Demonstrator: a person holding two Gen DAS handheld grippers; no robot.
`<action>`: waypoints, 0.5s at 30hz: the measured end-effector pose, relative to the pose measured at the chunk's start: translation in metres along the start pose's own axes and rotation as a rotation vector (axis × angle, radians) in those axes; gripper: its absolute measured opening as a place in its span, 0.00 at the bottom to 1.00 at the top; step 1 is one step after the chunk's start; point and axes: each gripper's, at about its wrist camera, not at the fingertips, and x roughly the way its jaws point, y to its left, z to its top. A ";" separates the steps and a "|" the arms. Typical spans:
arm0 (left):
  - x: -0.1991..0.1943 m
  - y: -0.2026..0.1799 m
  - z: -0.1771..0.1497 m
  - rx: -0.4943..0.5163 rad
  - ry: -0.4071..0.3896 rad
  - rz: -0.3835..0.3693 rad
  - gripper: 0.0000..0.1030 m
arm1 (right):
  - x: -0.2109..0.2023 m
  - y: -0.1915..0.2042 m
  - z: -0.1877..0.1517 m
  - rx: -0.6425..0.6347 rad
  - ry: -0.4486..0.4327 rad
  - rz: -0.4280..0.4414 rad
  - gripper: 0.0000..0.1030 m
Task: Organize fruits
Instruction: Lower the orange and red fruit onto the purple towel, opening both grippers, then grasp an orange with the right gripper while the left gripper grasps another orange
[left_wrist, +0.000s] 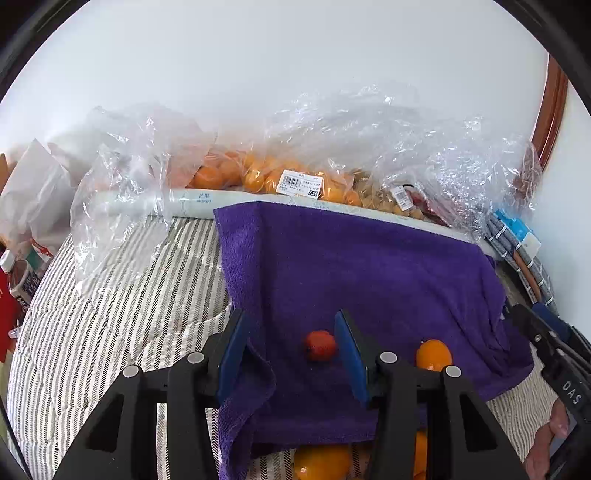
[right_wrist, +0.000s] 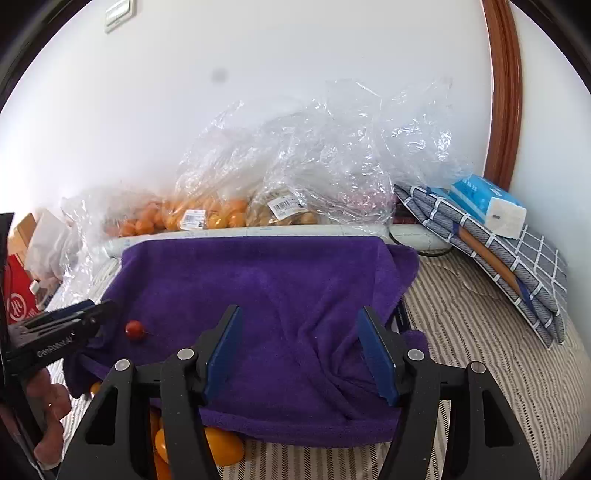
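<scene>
The left gripper (left_wrist: 291, 354) is standing released over the purple towel (left_wrist: 369, 273), a small red fruit (left_wrist: 320, 345) lying loose between its jaws. The right gripper (right_wrist: 301, 350) is hanging unclenched above the towel, gripping nothing. Orange fruits (right_wrist: 221, 448) are showing beneath the towel's near edge.

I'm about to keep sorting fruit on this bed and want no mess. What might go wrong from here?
1. The small red fruit lies loose on the purple towel between the open left claw pads; a nudge may roll it away.
2. Orange fruits sit half hidden under the towel's near edge and may get squashed.
</scene>
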 end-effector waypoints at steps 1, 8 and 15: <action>-0.002 0.000 0.000 0.003 -0.009 0.004 0.45 | 0.000 0.001 0.000 -0.003 0.009 0.005 0.62; -0.012 -0.004 0.000 0.021 -0.026 -0.019 0.45 | -0.004 0.007 0.000 -0.027 0.017 0.036 0.62; -0.016 0.004 -0.010 0.018 0.014 -0.040 0.45 | -0.015 0.010 -0.006 -0.018 0.035 0.068 0.62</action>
